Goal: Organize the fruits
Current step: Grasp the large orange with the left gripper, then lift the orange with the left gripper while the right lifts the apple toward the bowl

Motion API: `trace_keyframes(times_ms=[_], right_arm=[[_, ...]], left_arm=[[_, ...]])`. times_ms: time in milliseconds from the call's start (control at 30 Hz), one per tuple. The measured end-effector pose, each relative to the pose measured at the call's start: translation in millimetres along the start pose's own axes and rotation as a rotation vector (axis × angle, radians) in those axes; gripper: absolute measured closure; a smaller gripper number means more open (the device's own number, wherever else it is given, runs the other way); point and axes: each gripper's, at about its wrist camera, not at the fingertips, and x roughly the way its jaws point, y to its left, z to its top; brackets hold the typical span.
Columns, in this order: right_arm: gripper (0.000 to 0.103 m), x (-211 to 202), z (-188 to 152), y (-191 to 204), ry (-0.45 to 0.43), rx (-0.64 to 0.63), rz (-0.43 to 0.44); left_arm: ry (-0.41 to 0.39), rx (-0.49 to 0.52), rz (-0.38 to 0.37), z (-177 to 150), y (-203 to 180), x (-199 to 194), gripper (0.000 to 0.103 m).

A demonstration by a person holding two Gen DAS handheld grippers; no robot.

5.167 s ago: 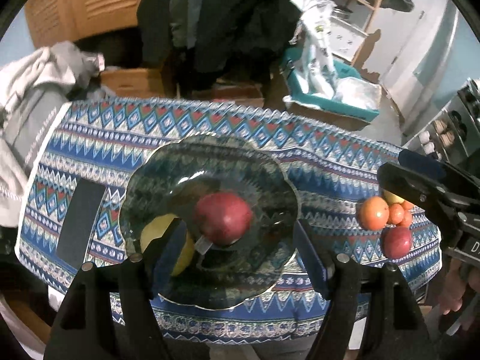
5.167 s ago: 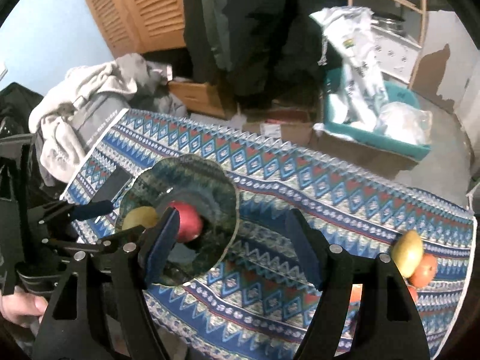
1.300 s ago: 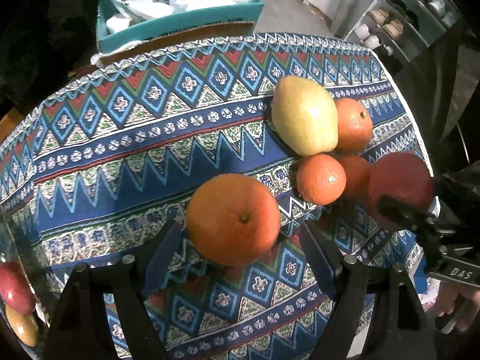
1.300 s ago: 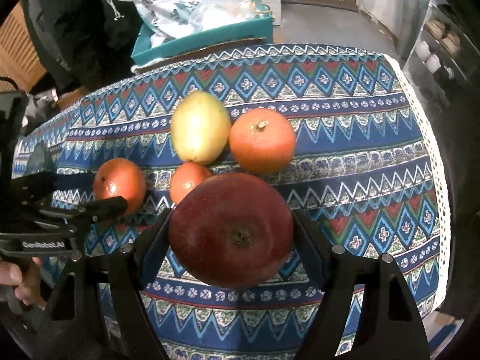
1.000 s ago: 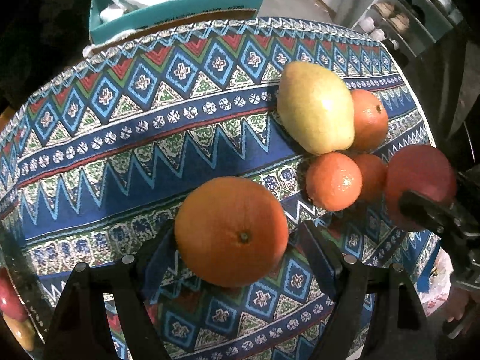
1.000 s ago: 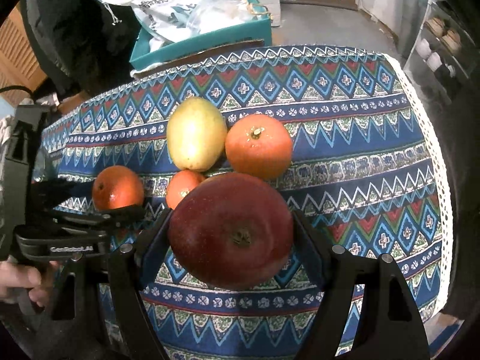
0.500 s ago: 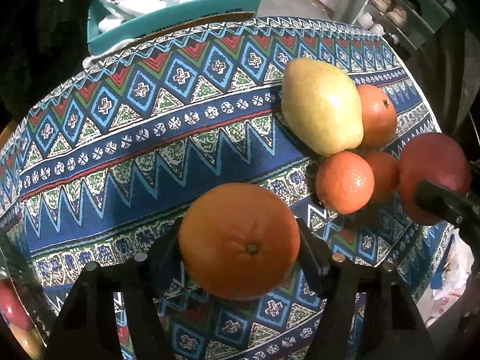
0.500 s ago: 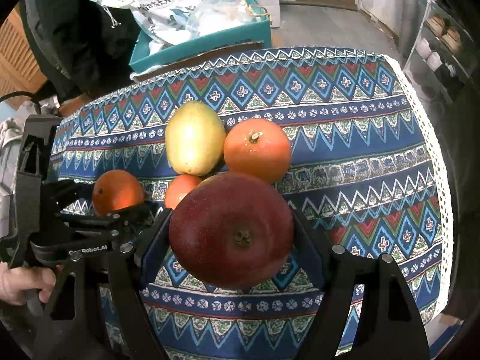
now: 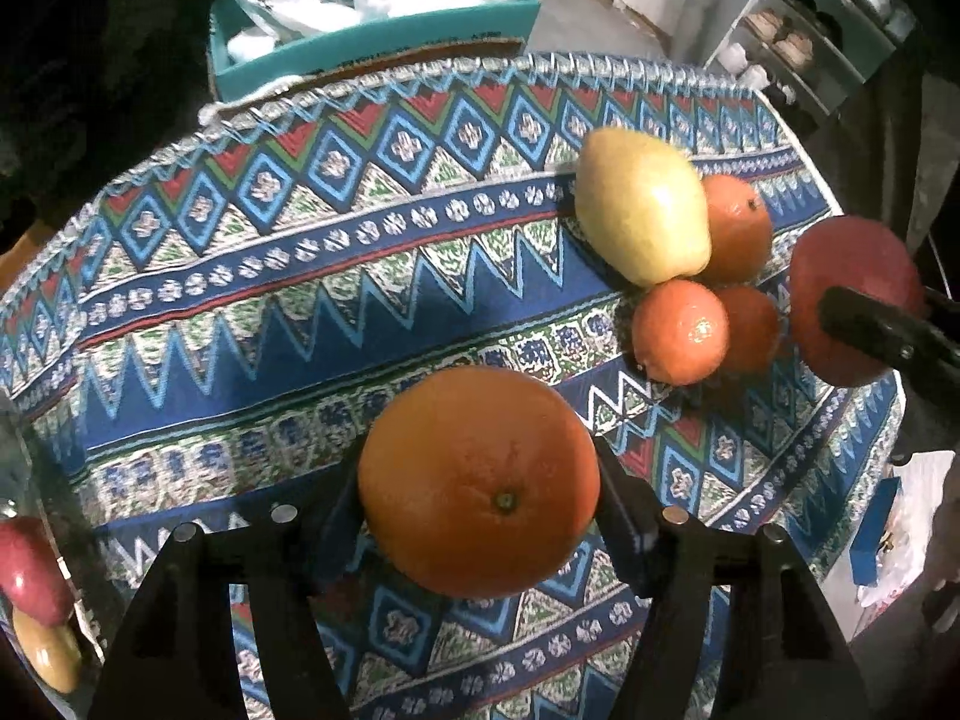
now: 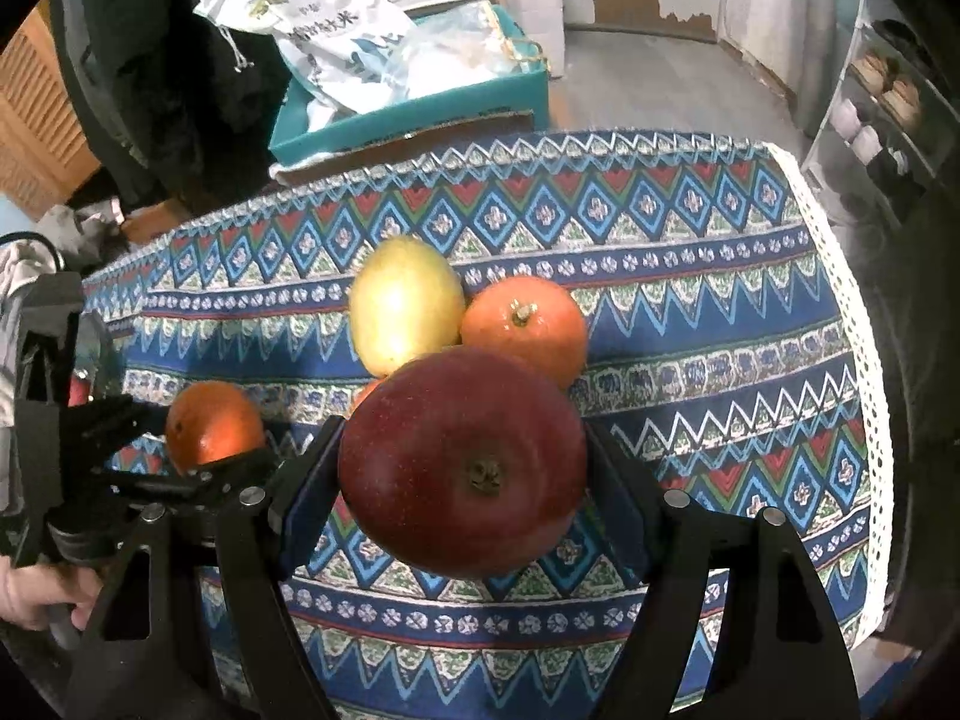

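Steeply downward, left gripper [image 9: 480, 495] clasps the orange [image 9: 478, 481]; right gripper [image 10: 463, 480] grips the apple [image 10: 462, 463].

light: dim indoor, from above | glare: small highlights on the orange [image 9: 480, 480] between the jaws | shadows: soft | blur: mild | edges: fisheye bending, black corners
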Motion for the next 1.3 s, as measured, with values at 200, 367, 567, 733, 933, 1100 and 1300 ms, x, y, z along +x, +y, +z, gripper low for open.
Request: trace_keyframes(times_ms=[200,367,567,733,933,1100,1300], right_arm=[[0.026,-14.9,4.5,11.2,-0.036,-0.018,0.016],[0.026,-30.8,8.2,19.8,-0.070,-0.032,0.031],[0.026,-51.0,11.1,30.3,-0.112,-0.048,0.051],[0.026,-70.0,13.7,44.1,-0.152,-0.071,0.078],[0.026,-87.6,16.7,62.9,-0.186,-0.103,0.108],[0.026,-100.9,18.4,81.6,-0.211,-0.133,0.136],[0.026,-113.9,24.2,103.4,-0.235,-0.166,0.164]], left_arm=[[-0.064,0.016,-0.004,-1.4,-5.9,-34.0,0.033],[-0.102,0.018,-0.023,-4.5,-7.8,-60.4,0.033],[-0.161,0.025,-0.024,-9.0,-8.1,-93.8,0.033],[-0.209,0.016,-0.045,-13.1,-5.7,-121.5,0.033],[-0.251,0.008,-0.055,-18.6,-0.4,-144.6,0.033],[-0.272,-0.003,-0.061,-24.6,7.2,-159.8,0.033],[-0.297,-0.031,-0.055,-30.1,23.3,-175.6,0.033]])
